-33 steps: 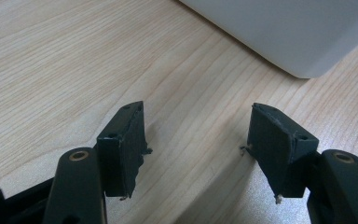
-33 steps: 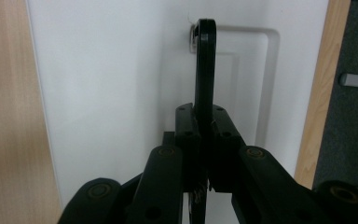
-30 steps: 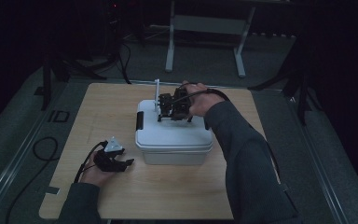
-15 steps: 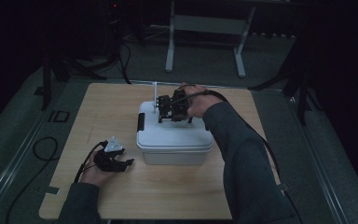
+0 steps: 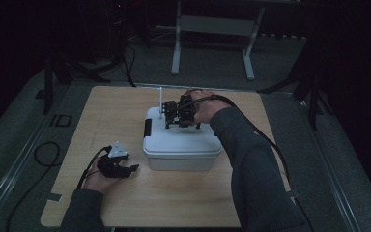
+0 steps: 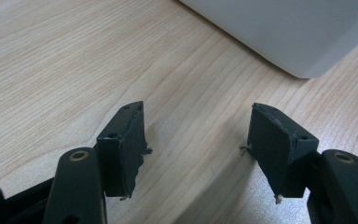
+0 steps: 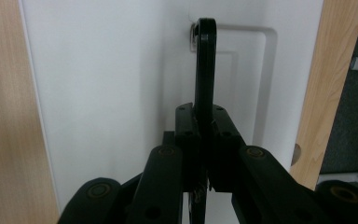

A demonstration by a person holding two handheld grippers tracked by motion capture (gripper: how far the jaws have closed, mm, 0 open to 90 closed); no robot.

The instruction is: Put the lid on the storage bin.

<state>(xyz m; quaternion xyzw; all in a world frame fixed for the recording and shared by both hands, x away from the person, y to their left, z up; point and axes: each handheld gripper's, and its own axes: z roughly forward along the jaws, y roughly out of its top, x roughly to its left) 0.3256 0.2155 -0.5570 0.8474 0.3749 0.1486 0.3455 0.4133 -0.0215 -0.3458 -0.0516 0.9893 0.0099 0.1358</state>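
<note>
A white lidded box stands mid-table. A black handle is raised on edge from a recess in its lid. My right gripper is shut on that handle, pads pressed to both its sides; in the high view this gripper sits over the rear part of the lid. To the left of the box, my left gripper rests low on the wooden table. Its jaws are open with bare wood between them, and a corner of the box lies just ahead.
The wooden table has bare room on all sides of the box. A black latch is on the box's left end. Cables trail off the left edge. A metal stand is on the floor beyond the table.
</note>
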